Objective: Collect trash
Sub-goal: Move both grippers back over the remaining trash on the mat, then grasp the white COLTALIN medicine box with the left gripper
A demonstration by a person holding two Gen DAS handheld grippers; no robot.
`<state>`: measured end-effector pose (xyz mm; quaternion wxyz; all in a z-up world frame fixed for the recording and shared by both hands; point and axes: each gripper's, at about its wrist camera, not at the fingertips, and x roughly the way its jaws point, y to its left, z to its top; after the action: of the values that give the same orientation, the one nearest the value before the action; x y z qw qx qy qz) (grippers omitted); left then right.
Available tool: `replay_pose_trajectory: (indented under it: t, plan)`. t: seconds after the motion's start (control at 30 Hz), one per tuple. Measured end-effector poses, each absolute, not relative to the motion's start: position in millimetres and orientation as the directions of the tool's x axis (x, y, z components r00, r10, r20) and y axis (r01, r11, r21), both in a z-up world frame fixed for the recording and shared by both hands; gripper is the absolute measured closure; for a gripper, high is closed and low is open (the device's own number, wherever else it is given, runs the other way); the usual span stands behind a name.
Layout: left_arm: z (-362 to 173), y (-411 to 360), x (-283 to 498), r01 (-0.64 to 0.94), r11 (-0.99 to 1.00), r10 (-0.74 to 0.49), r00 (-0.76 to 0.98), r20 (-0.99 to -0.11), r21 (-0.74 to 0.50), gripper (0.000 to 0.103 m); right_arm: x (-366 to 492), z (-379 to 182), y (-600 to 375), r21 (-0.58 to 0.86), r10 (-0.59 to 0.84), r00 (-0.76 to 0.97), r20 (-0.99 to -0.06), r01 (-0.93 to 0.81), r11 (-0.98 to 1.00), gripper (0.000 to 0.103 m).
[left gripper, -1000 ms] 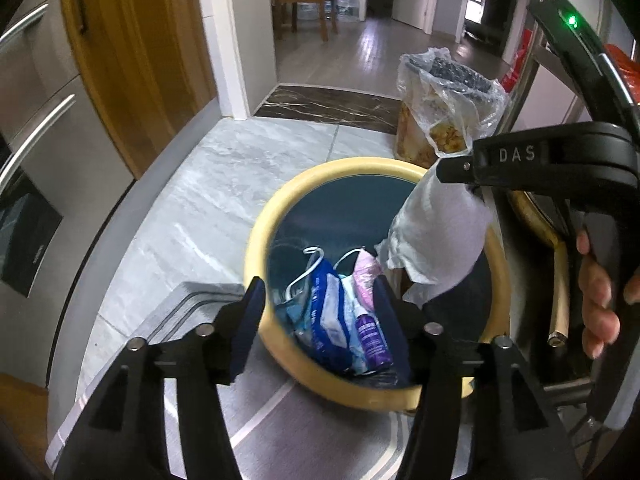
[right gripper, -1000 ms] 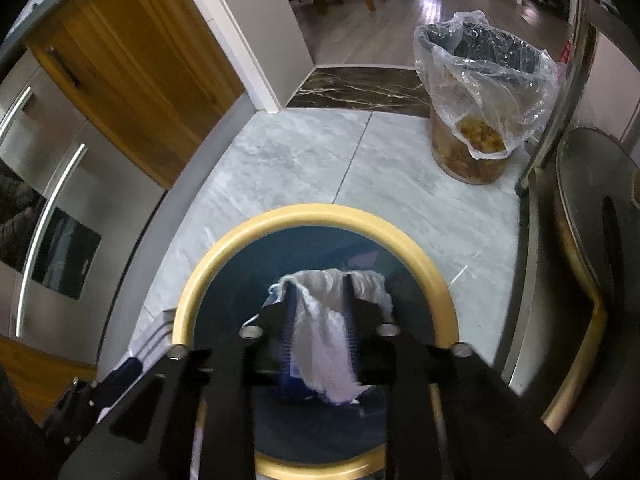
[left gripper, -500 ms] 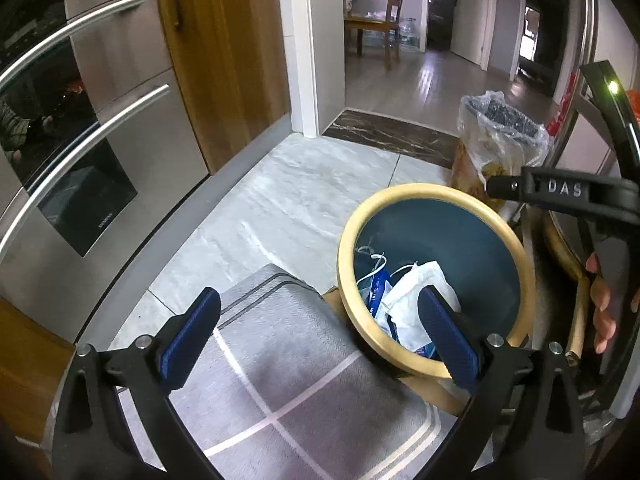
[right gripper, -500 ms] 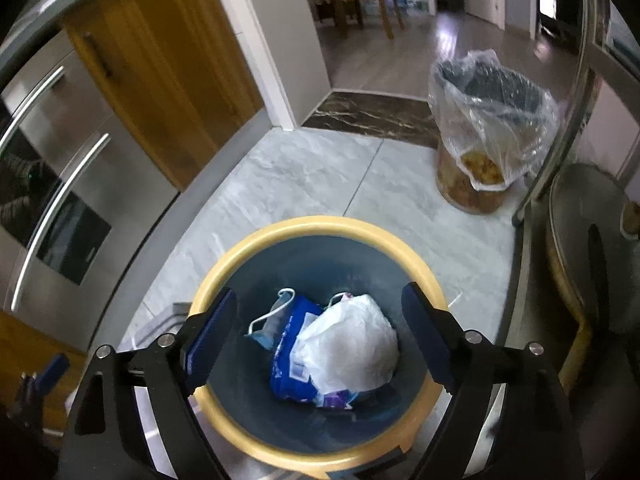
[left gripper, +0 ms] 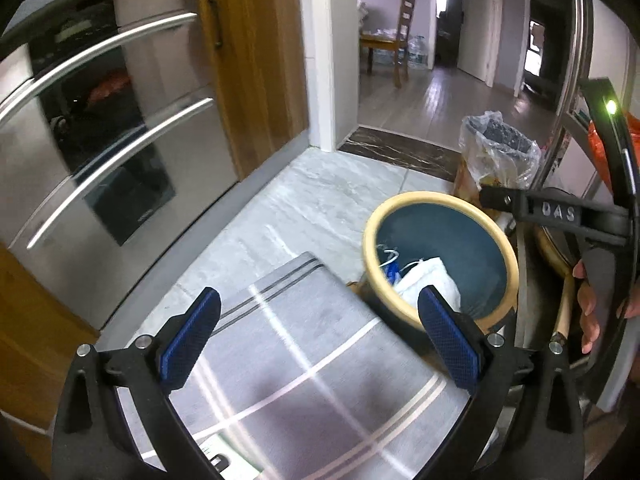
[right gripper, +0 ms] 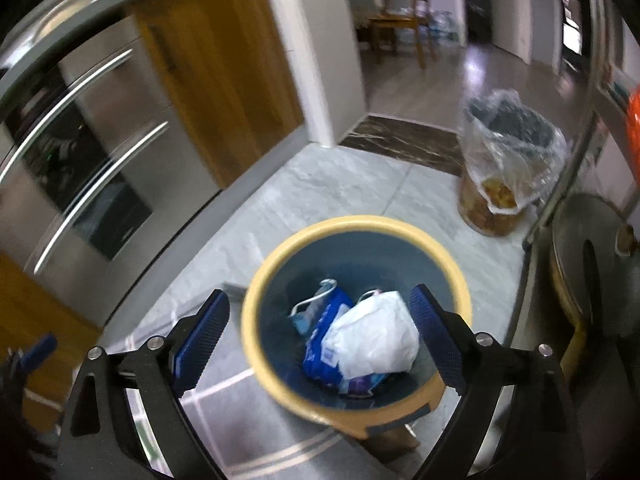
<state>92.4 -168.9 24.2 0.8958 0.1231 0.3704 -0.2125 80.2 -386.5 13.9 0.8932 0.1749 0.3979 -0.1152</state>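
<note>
The left tongs point(left gripper: 316, 332) and right tongs point(right gripper: 320, 330) both gape wide, holding nothing. The crumpled white paper point(right gripper: 374, 338) lies inside the yellow-rimmed bin point(right gripper: 280, 256), lower centre of the right wrist view, against a blue packet point(right gripper: 320, 354). A plastic-lined bin point(right gripper: 508, 160) stands at the upper right.

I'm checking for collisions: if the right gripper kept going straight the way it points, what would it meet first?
Probably the white crumpled bag lying on top inside the yellow-rimmed bin. The right gripper is open and empty above it; depth is unclear.
</note>
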Motion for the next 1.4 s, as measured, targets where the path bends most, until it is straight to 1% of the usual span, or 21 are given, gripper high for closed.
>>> replay_pose_trajectory:
  t: [0.2, 0.4, 0.6, 0.77, 0.87, 0.93, 1.07, 1.2, 1.27, 1.4]
  plan:
    - [35.3, -100.4, 71.3, 0.371, 0.928, -0.231, 0.653, -0.721, 0.039, 0.006, 63.7, 28.4, -339.5, 0.204, 0.005, 0.692, -0.722, 0.205, 0.957, 0.011]
    - [33.7, -54.4, 48.8, 0.296, 0.954, -0.171, 0.668, -0.724, 0.048, 0.006, 53.4, 27.4, -297.3, 0.18, 0.058, 0.68, -0.731, 0.11, 0.977, 0.01]
    - [20.0, -13.9, 30.6, 0.236, 0.971, -0.126, 0.652, -0.747, 0.042, 0.006, 41.0, 20.8, -261.2, 0.141, 0.084, 0.654, -0.752, 0.034, 0.989, 0.01]
    - [-0.9, 16.9, 20.5, 0.186, 0.982, -0.097, 0.627, -0.773, 0.028, 0.006, 32.8, 13.7, -239.0, 0.166, 0.118, 0.626, -0.771, 0.019, 0.986, 0.009]
    - [-16.2, 27.6, 17.4, 0.209, 0.977, -0.104, 0.615, -0.781, 0.034, 0.006, 29.2, 7.9, -223.5, 0.182, 0.13, 0.605, -0.785, 0.024, 0.983, 0.009]
    - [-32.3, 30.5, 23.8, 0.224, 0.973, -0.086, 0.586, -0.806, 0.06, 0.006, 29.7, 4.9, -216.7, 0.186, 0.131, 0.59, -0.797, 0.034, 0.982, 0.009]
    - [-61.3, 32.1, 37.5, 0.254, 0.966, -0.096, 0.548, -0.831, 0.056, 0.006, 31.0, -1.6, -208.5, 0.22, 0.147, 0.558, -0.817, 0.066, 0.973, 0.009]
    - [-91.0, 19.2, 42.9, 0.35, 0.933, -0.105, 0.483, -0.869, 0.082, 0.006, 35.4, -4.2, -198.0, 0.187, 0.126, 0.551, -0.825, 0.056, 0.981, 0.009]
    - [-104.1, 6.9, 45.2, 0.423, 0.899, -0.106, 0.458, -0.883, 0.111, 0.006, 38.6, -6.5, -195.3, 0.175, 0.121, 0.546, -0.829, 0.047, 0.984, 0.009]
    - [-127.1, -3.8, 54.9, 0.464, 0.879, -0.102, 0.402, -0.91, 0.107, 0.006, 46.6, -11.7, -192.0, 0.178, 0.131, 0.528, -0.839, 0.037, 0.983, 0.009]
